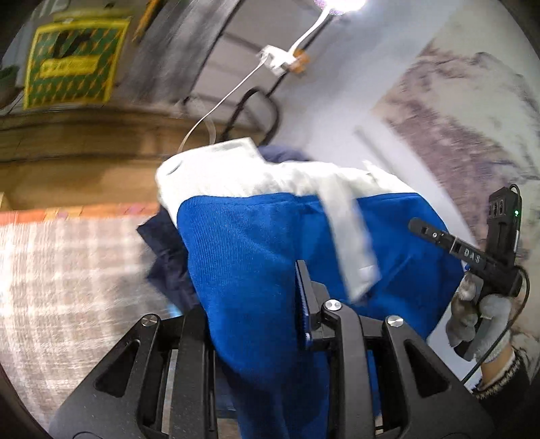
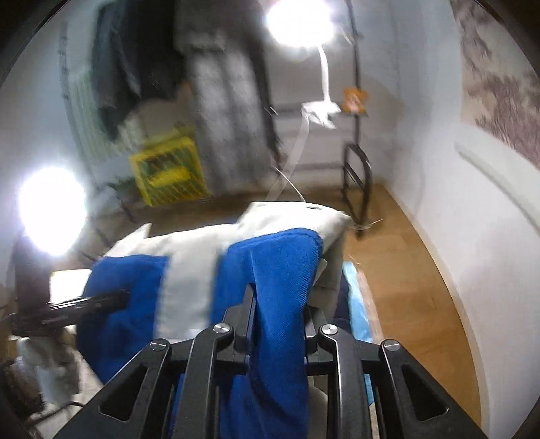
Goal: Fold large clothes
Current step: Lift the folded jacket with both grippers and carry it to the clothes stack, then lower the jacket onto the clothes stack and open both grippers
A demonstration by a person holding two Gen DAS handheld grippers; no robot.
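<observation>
A large blue garment [image 1: 256,243] with white panels [image 1: 236,169] hangs bunched and lifted in the left wrist view. My left gripper [image 1: 256,304] is shut on its blue cloth, which drapes over and hides the left finger. Further right, a gloved hand [image 1: 479,324] holds my right gripper [image 1: 418,228], its tip against the same cloth. In the right wrist view the blue garment [image 2: 276,270] is wedged between the two fingers of my right gripper [image 2: 280,307], which is shut on it. The left gripper [image 2: 101,302] shows blurred at the left, its tip in the cloth.
A plaid-covered surface [image 1: 67,270] lies at lower left, with a dark navy garment [image 1: 168,256] on it under the blue one. Wooden floor [image 2: 405,270], a black metal frame [image 2: 357,179], a yellow crate [image 2: 168,175], white walls and two glaring lamps [image 2: 297,20] surround the spot.
</observation>
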